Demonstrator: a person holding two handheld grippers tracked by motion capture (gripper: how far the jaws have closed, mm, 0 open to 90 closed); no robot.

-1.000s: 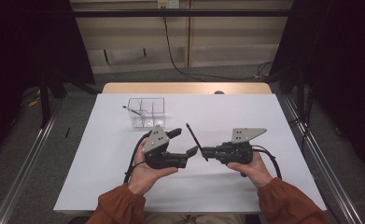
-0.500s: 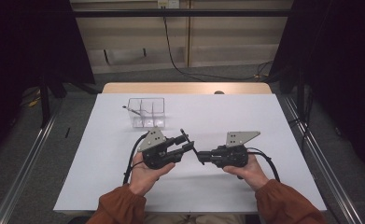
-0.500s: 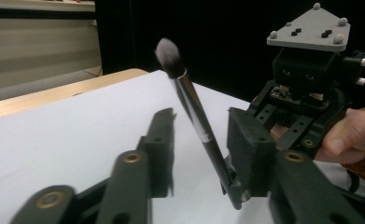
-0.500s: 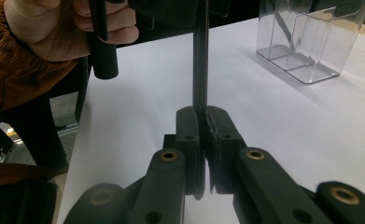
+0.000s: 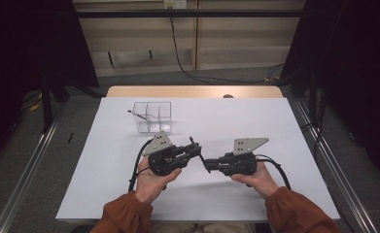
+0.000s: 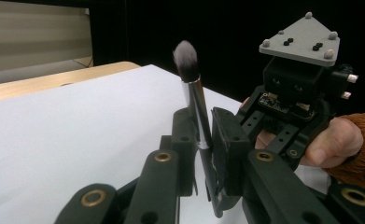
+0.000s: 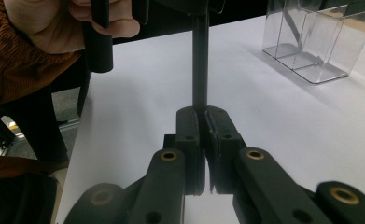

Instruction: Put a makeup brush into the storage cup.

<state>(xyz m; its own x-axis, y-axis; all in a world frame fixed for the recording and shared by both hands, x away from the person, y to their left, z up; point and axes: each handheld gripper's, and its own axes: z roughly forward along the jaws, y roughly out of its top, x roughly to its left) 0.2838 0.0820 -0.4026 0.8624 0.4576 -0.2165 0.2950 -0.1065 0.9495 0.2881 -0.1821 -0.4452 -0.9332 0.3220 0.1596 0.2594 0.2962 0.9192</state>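
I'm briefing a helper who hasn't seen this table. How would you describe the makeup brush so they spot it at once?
Start at the white table and find the two black grippers held in the middle near the front. The makeup brush spans the gap between them, clamped in both sets of jaws. It is a slim dark handle with a silver ferrule and a fluffy grey-white tip, unlike the clear divided box farther back.

The white bench (image 5: 285, 126) lay bare around both hands. Only the clear compartment box (image 5: 152, 116) stood at its far left, well apart from them.
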